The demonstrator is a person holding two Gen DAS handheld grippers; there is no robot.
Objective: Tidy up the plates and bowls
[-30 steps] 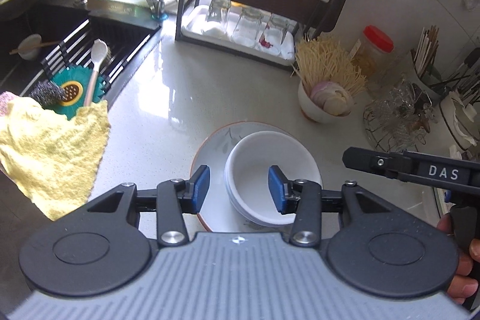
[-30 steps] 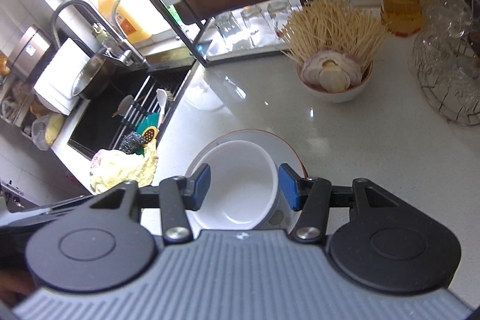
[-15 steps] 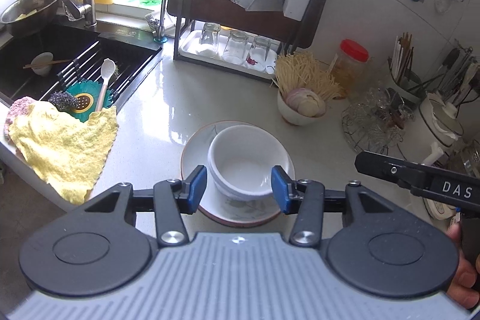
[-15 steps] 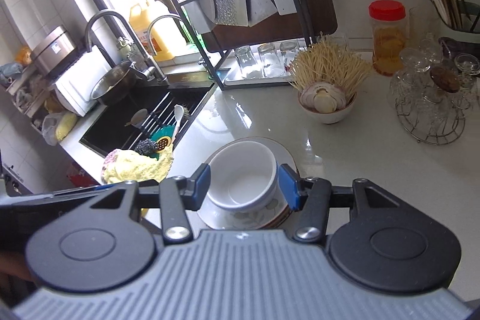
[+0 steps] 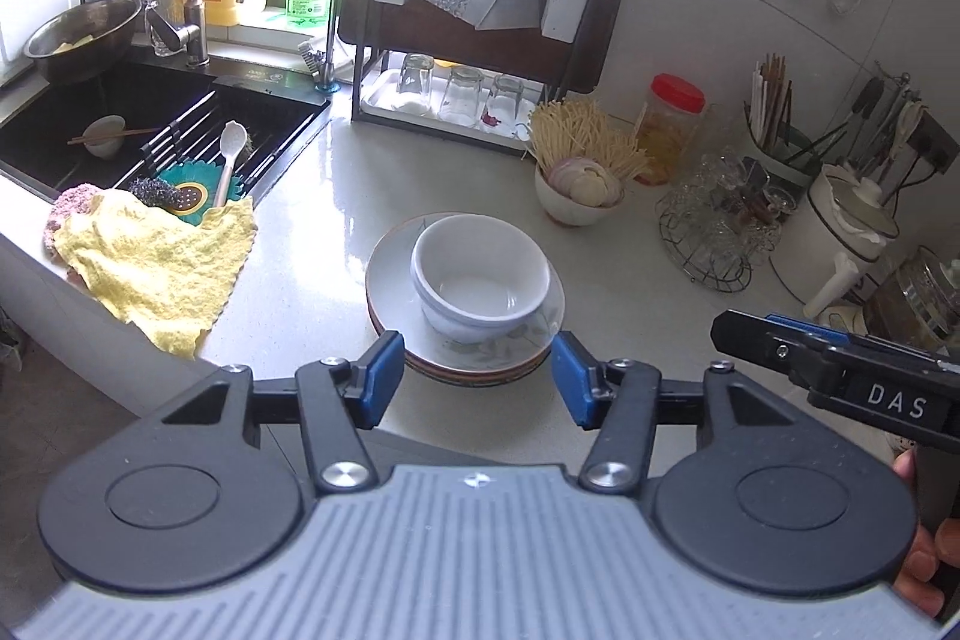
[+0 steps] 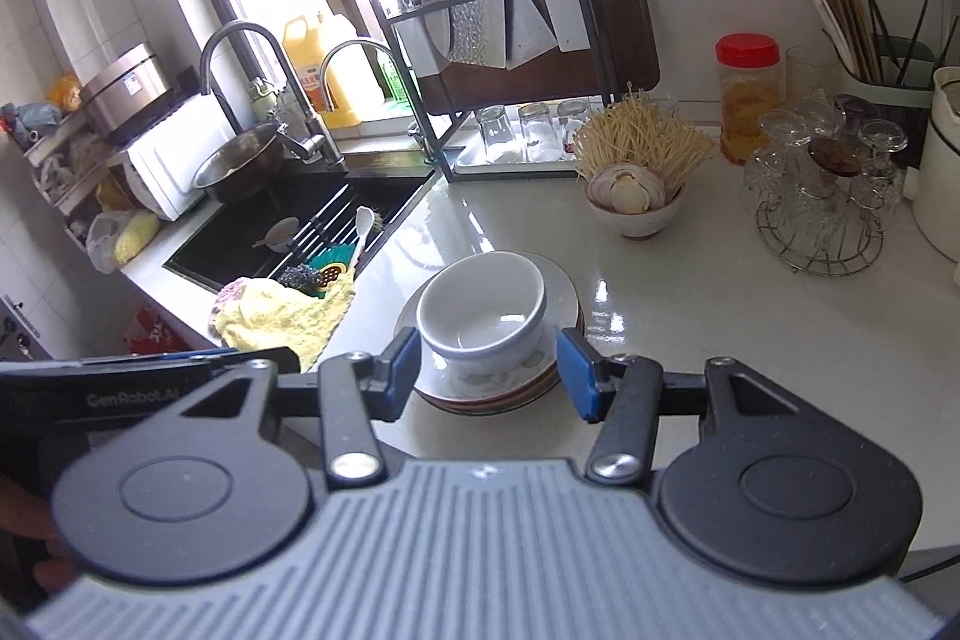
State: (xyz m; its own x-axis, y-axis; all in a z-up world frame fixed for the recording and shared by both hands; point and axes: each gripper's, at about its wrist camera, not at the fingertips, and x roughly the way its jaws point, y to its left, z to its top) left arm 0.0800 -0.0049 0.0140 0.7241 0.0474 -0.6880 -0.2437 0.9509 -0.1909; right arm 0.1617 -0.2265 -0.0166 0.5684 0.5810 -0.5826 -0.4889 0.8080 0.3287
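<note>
With both the left gripper (image 5: 474, 379) and right gripper (image 6: 487, 375) spread wide and empty, the nested bowls (image 5: 480, 283) sat off-centre on the stacked plates (image 5: 393, 280) near the worktop (image 5: 300, 280) edge, so a careless nudge could have toppled them.

A pale, glossy countertop (image 5: 312, 280) carries a stack of plates (image 5: 465, 340) near its front edge, a yellow cloth (image 5: 156, 262) draped over the sink-side edge, a bowl of onion and noodles (image 5: 576, 196) farther back, and a wire glass rack (image 5: 714, 232) toward the right.
</note>
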